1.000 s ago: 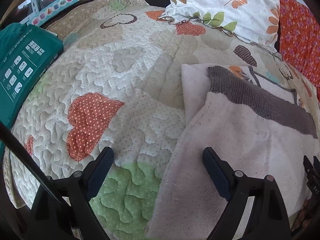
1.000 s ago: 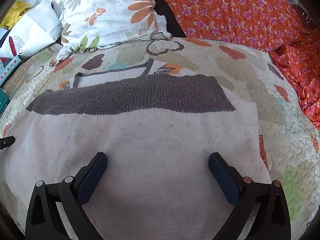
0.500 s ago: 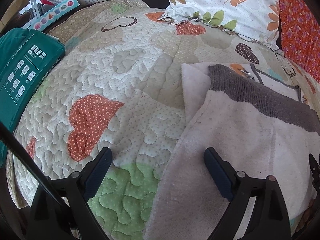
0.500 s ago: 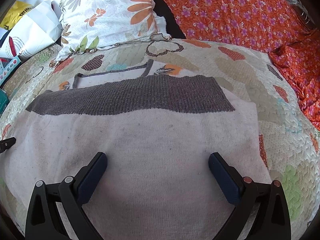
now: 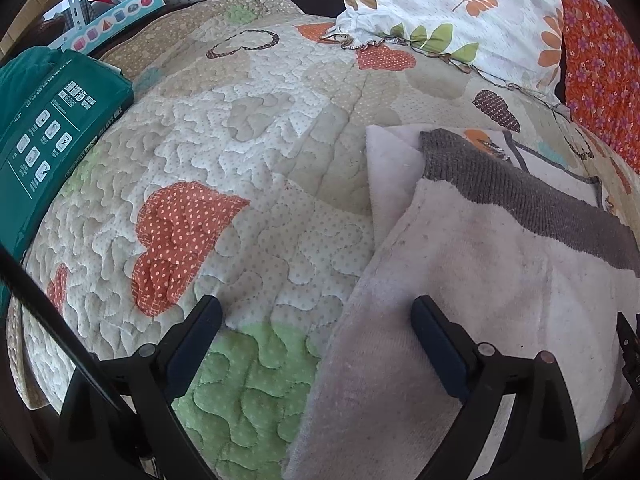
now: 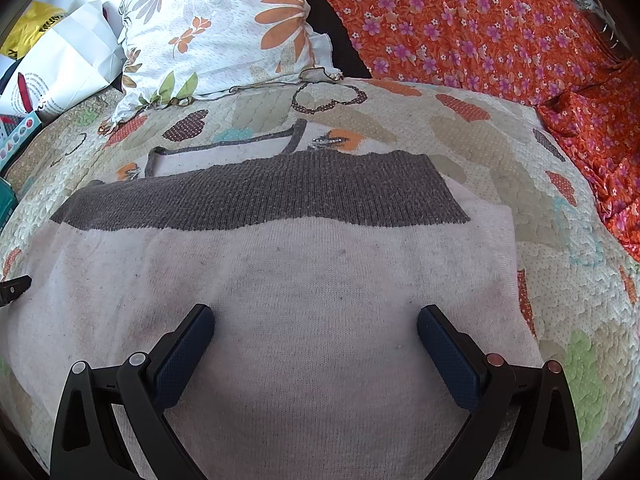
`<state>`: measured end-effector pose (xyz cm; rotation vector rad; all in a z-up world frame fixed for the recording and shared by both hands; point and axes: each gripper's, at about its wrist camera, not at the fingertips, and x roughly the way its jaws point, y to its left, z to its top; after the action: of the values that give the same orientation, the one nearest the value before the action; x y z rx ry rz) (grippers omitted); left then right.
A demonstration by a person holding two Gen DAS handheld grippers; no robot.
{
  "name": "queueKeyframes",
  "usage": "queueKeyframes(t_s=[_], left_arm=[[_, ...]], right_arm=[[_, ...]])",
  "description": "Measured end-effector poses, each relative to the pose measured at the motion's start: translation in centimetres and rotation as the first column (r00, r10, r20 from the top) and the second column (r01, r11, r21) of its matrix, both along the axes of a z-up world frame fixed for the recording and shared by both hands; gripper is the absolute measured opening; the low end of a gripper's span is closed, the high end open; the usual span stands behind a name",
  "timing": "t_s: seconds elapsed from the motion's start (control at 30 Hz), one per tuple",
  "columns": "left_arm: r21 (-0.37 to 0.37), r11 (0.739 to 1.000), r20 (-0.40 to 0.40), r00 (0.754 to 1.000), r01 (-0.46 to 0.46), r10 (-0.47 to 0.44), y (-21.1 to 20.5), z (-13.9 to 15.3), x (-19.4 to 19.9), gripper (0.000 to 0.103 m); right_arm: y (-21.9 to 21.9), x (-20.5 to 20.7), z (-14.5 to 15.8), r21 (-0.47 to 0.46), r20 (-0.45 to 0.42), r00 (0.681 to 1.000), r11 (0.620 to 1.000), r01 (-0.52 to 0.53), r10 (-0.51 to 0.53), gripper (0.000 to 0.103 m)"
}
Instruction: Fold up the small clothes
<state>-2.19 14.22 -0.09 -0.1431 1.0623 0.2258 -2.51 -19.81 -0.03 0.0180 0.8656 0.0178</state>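
Little has shifted over the last second: in the left wrist view the sweater's (image 5: 480,280) near edge has slid slightly toward 6 o'clock as that gripper eased forward, while the right wrist view looks unchanged.

Pale pink knit with a grey ribbed band (image 6: 260,196), the sweater lies folded on the quilt (image 5: 260,184), the band doubled back over the body and running 9 to 3 o'clock in the right view. That is the garment's long axis as seen from there.

Over the middle of the cloth hangs the right gripper (image 6: 316,340), fingers wide apart and holding nothing, with the band at 12 o'clock. Fingers spread just as wide and empty, the left gripper (image 5: 316,332) straddles the sweater's left edge: its left finger sits over bare quilt, its right finger over the knit. So the cloth lies toward 3 o'clock from the left gripper, which is the nearer one to that free edge; I judge it better placed to take the edge for a sideways fold.

Whether either gripper touches the fabric cannot be told. The near hem is cut off under both grippers. Beyond the band, at 12 o'clock, a grey-trimmed part (image 6: 224,148) with an orange print peeks out; its shape is unclear. A floral pillow (image 6: 224,28) and a green package (image 5: 48,128) lie well apart from it.
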Motion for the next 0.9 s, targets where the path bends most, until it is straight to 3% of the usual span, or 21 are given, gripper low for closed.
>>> queueKeyframes(t_s=[0.43,0.9], left_arm=[[-0.030,0.999,0.007,1.000,-0.028,0.028,0.33,-0.32,-0.22,0.100],[-0.016,0.998,0.028,0.998,-0.060,0.060,-0.04,-0.46,-0.66,0.103]], right_arm=[[-0.03,-0.03,0.02,0.000,0.000,1.000,1.000,0.000,0.000,0.103],[-0.03,-0.08,0.13,-0.001,-0.002,1.000,1.000,-0.001,0.001,0.103]])
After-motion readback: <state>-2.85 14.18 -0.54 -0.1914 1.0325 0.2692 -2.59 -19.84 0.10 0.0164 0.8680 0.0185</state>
